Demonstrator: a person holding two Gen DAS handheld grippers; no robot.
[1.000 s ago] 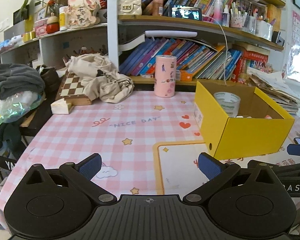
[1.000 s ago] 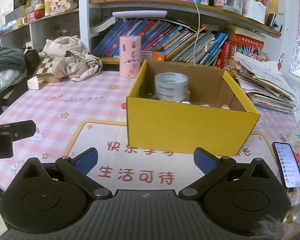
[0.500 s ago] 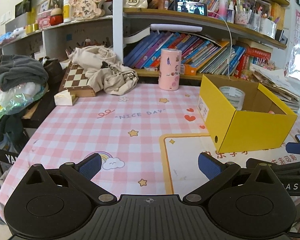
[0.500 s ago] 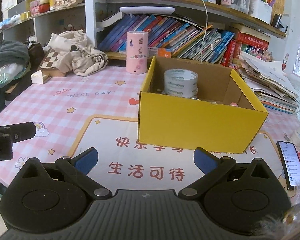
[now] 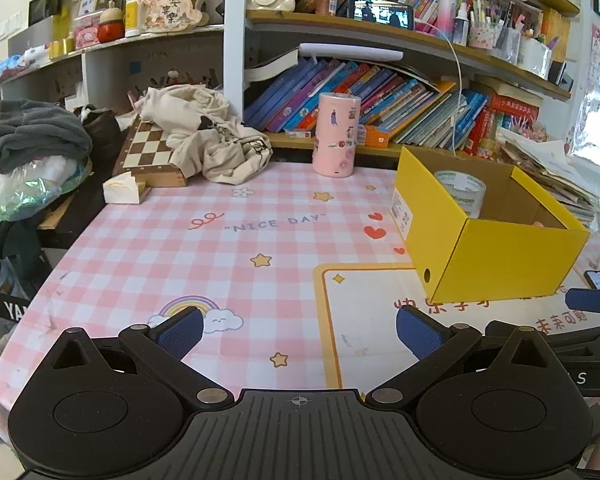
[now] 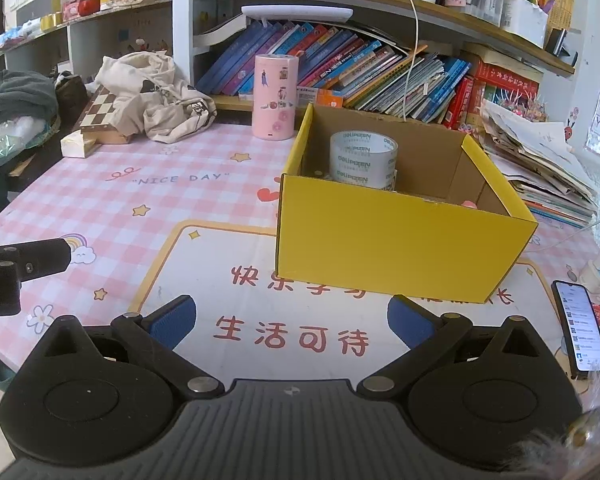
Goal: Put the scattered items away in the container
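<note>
Left wrist view: left gripper (image 5: 298, 330) spread apart, empty; yellow box (image 5: 500, 256) ahead to its right on the surface (image 5: 228, 240).
Right wrist view: right gripper (image 6: 288, 322) apart, empty; box straight ahead, tape roll (image 6: 363, 159) inside.
Advice: probably finished; withdraw without nudging the box.
</note>
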